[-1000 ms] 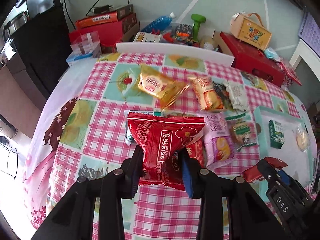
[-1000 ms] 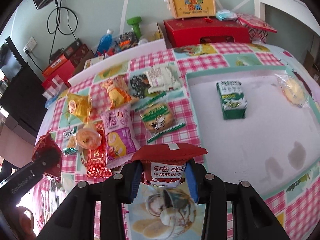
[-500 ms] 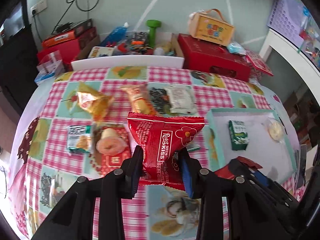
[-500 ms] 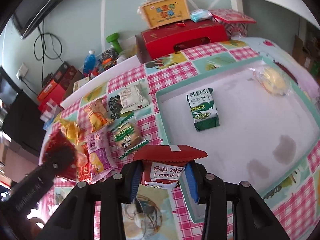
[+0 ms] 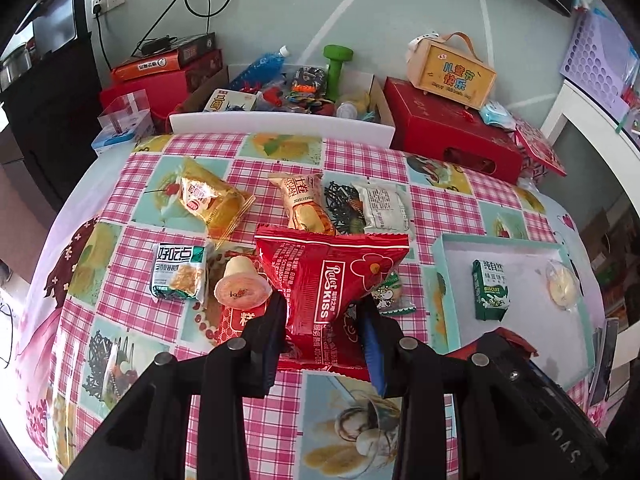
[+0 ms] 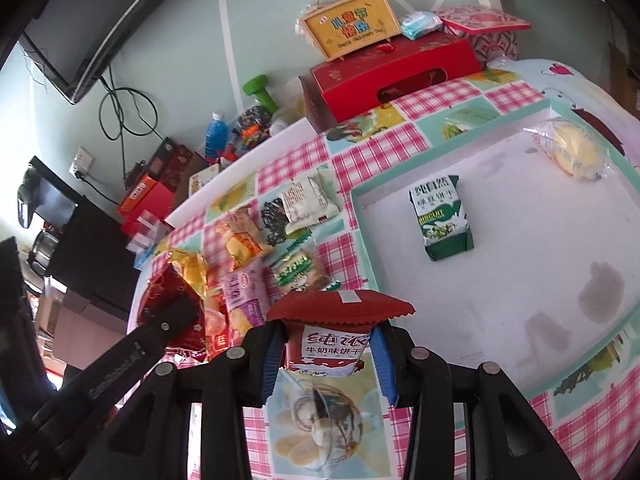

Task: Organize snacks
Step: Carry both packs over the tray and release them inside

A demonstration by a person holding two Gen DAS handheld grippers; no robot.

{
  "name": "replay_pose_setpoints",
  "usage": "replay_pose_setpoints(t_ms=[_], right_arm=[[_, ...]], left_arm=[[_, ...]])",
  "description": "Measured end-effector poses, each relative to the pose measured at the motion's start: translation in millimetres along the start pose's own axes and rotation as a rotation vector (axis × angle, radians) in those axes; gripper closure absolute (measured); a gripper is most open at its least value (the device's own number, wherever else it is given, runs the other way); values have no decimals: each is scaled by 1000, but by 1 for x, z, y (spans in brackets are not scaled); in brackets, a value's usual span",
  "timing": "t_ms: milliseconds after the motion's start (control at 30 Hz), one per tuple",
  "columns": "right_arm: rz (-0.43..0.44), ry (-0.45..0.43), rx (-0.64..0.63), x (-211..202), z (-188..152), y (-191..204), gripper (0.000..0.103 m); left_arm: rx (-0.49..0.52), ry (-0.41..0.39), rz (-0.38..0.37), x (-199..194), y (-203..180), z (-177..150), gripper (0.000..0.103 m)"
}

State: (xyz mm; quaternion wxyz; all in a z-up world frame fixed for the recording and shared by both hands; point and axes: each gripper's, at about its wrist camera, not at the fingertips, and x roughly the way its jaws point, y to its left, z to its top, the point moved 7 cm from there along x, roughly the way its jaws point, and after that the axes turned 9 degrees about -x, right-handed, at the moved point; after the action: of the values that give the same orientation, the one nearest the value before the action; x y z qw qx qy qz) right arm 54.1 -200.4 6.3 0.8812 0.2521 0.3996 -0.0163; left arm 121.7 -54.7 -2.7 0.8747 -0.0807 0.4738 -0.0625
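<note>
My left gripper [image 5: 324,320] is shut on a red Ruler Kiss snack bag [image 5: 332,276], held above the checked tablecloth. My right gripper [image 6: 326,344] is shut on a red milk biscuit pack [image 6: 328,344], held just left of the teal tray [image 6: 360,216]. The tray holds a green biscuit box [image 6: 440,216] and a yellow wrapped cake [image 6: 576,152]. In the left wrist view the tray [image 5: 440,280] lies at the right. Several loose snacks lie on the cloth: a gold bag [image 5: 208,200], an orange pack [image 5: 306,204], a white pack [image 5: 380,206].
A red gift box [image 5: 452,136], a yellow handled box [image 5: 452,72] and an open carton of clutter [image 5: 304,92] stand behind the table's far edge. A green-white cracker pack [image 5: 178,272] and a pink jelly cup [image 5: 240,288] lie at the left.
Both grippers have swung right towards the tray, each with its snack still in it. The tray now looks larger and closer in the right wrist view.
</note>
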Motion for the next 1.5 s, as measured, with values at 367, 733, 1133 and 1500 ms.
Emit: replay_pose_setpoints(t_ms=[367,733,1133,1500], right_arm=[[-173,-98,66,-38,22,-56,61],[-499,-157,190,-68,27,-160,61],[-644,-122,254,-71,24,-217,61],[-649,-96,223,-62,24,-218,60]], left_arm=[[78,34,-64,5,-39,-15,66],[263,109,-182,18,-125,-53,66],[380,161,-207,49,-168,-81,66],[378,215,-225,76,-181,-91,65]])
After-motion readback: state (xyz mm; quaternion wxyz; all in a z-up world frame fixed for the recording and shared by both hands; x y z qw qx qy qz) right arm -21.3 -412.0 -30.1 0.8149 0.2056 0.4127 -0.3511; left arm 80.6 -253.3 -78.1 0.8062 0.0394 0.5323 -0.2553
